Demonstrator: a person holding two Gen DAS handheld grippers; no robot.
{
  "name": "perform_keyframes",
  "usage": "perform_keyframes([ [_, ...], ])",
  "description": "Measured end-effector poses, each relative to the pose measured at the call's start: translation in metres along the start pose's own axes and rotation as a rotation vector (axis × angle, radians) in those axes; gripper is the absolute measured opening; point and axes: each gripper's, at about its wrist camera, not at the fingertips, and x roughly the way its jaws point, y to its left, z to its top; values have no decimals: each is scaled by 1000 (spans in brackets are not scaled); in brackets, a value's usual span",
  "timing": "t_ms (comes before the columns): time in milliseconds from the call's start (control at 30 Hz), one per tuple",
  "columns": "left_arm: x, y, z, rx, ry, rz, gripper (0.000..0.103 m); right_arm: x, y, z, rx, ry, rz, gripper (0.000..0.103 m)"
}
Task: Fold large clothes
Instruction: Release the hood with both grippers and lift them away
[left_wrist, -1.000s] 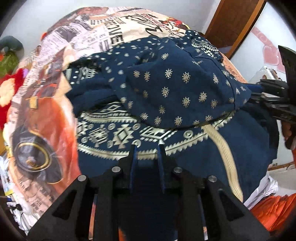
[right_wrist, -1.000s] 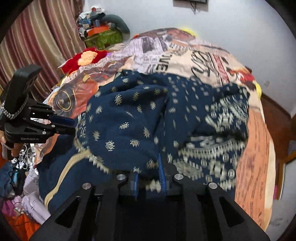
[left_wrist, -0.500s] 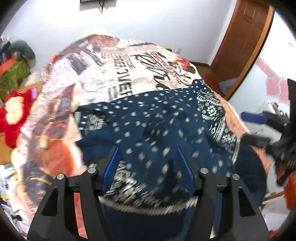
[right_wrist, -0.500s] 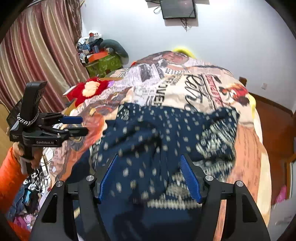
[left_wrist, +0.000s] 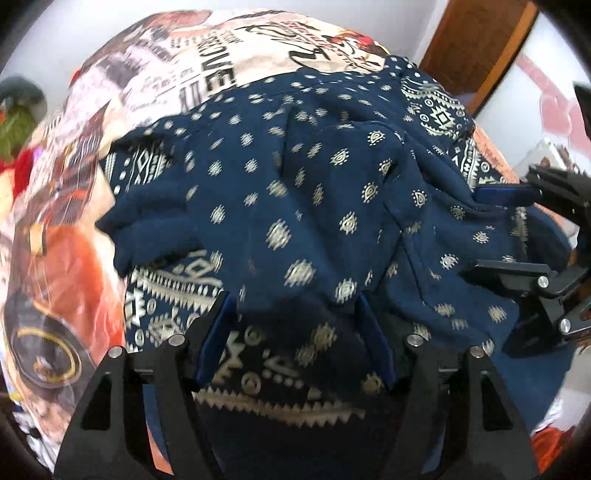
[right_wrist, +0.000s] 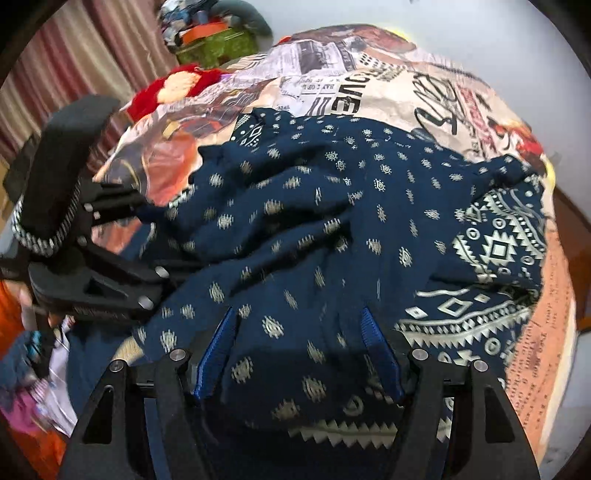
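Straddling bunched cloth, the left tongs (left_wrist: 295, 302) stand wide, blue pads apart, gripping nothing; the navy garment (left_wrist: 303, 206) lies heaped under and ahead of them on the bed (left_wrist: 207, 55). Right tongs (right_wrist: 297, 319) likewise spread wide over the same heap — fabric between the pads, not pinched. Left view alone shows the wooden door (left_wrist: 476, 48) far right and the right tongs (left_wrist: 517, 229) entering at the garment's right edge. Right view alone shows the curtain (right_wrist: 62, 70), a red plush toy (right_wrist: 173, 86) and a green box (right_wrist: 218, 46) beyond the bed's left side. Garment's far edge stops mid-bed — bare printed bedspread (right_wrist: 388, 74) past it to the wall.
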Motion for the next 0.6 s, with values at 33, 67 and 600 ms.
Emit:
perform_keyframes([
  [33, -2, 2, -1, -14, -2, -7, 67, -4, 0, -3, 1, -7, -7, 69],
  [67, -5, 5, -4, -29, -7, -12, 67, -9, 0, -5, 6, -12, -13, 71],
  [600, -113, 37, -56, -134, -214, 87, 69, -99, 3, -45, 43, -192, -153, 73],
])
